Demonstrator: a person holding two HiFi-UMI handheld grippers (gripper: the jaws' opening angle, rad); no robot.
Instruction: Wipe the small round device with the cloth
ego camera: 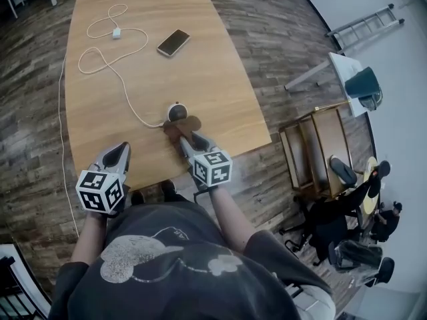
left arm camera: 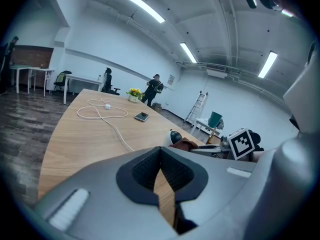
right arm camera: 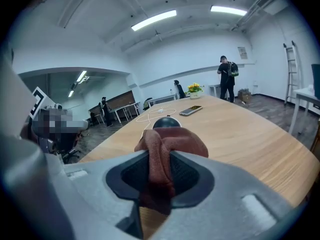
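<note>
While the person is bending over the wooden table (ego camera: 213, 65) in the head view, the right gripper (ego camera: 189, 139) is holding a brown cloth (ego camera: 181, 127) against the near side of the small round device (ego camera: 176, 111), which is sitting close to the table's near edge. The left gripper (ego camera: 117, 151) is hovering well off to the left. Through the left gripper view, its jaws are meeting at the tips with nothing between them. Through the right gripper view, the jaws are clamping a fold of the cloth, and the device is sitting just behind it.
</note>
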